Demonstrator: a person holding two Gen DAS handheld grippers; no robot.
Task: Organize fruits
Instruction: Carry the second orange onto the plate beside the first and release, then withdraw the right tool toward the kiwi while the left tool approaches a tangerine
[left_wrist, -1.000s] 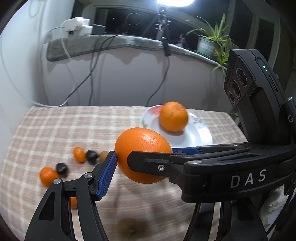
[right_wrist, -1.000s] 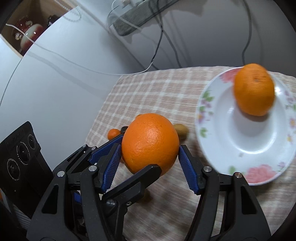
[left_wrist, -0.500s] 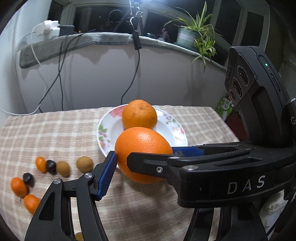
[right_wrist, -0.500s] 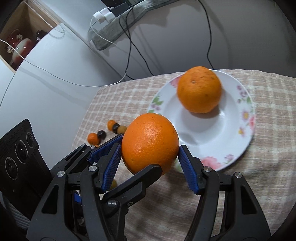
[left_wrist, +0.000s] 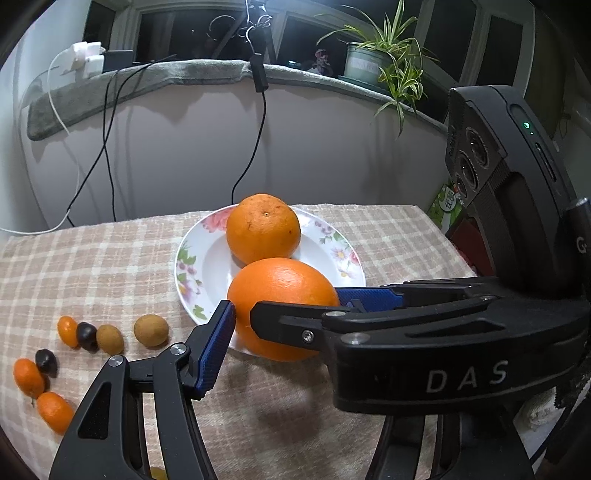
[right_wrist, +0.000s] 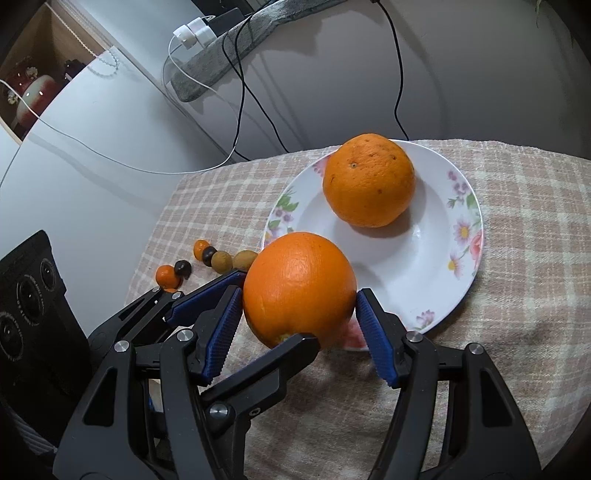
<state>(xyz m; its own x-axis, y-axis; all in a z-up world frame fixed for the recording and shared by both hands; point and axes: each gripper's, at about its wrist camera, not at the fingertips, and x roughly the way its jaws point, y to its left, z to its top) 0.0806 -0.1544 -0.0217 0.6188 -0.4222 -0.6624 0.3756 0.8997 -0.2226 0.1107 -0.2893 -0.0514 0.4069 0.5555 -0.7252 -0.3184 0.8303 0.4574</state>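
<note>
Left wrist view
- Tool: the left gripper (left_wrist: 293, 314) shows only its left blue ribbed pad (left_wrist: 216, 345), touching the left side of the large smooth orange (left_wrist: 282, 284); its jaws are closing with that fruit between them.
- Hidden: its right finger is covered by the right gripper (left_wrist: 297, 301), a black frame marked DAS that crosses in from the right.
- Fruit and tool: the large smooth orange sits at the tips of both tools, one black finger of the right gripper across its front.
- Fruit and plate: it overlaps the near rim of the white flower-printed plate (left_wrist: 186, 258); whether it rests on the rim cannot be told.
- On the plate: a rougher, duller orange (left_wrist: 263, 227), just behind the gripped one.
- Left of the plate: small orange, dark and brown fruits (left_wrist: 151, 329) lie on the beige checked tablecloth (left_wrist: 92, 266); one at the bottom edge is cut off.

Right wrist view
- Tool: the right gripper (right_wrist: 297, 295) pinches the large smooth orange (right_wrist: 299, 284), a blue pad pressed to each side.
- Other tool: the left gripper (right_wrist: 269, 310) reaches in from the left, one finger behind the fruit and one black finger under its front.
- Fruit and plate: the fruit covers the near-left rim of the white flower-printed plate (right_wrist: 436, 295), with a shadow on the cloth below.
- Hard to make out: the underside of the fruit, so contact with the plate stays unclear.
</note>
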